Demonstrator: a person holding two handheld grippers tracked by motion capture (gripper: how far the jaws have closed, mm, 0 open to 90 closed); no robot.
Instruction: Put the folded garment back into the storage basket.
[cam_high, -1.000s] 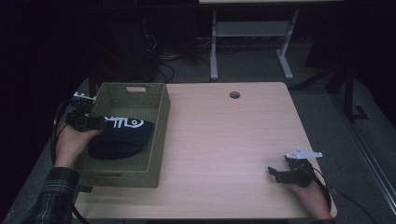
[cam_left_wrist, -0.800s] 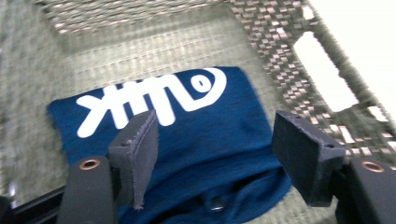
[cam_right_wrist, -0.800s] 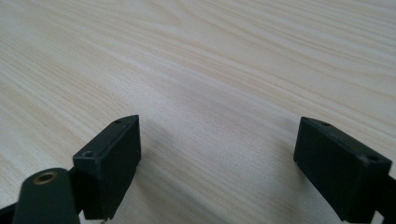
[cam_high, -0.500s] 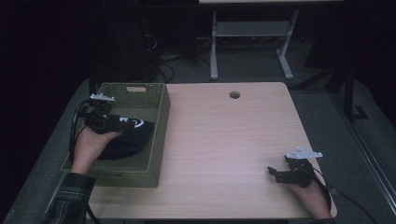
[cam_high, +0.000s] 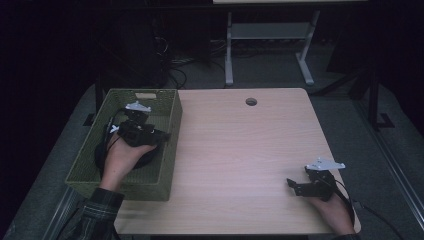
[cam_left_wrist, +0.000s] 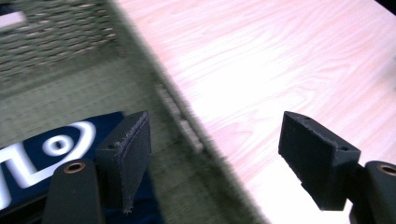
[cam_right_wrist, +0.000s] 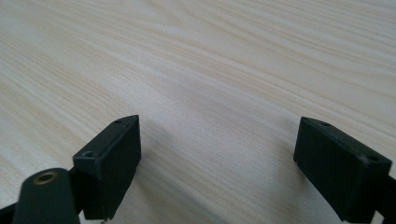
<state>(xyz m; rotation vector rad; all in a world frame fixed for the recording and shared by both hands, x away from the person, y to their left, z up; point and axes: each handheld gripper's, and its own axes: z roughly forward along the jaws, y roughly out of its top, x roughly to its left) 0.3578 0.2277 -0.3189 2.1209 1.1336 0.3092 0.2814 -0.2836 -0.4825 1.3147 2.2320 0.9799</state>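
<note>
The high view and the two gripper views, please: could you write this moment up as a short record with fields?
table: light wood table, round hole near far edge
basket: green woven basket at table's left side
contents: dark blue cloth with white print lying inside
left gripper: left gripper over the basket, jaws open, empty
right gripper: right gripper near the table's right front, jaws open, empty

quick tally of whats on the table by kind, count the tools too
green basket: 1
dark blue cloth with white print, in the basket: 1
handheld tools, left over the basket and right on the bare table, both open: 2
total: 4
</note>
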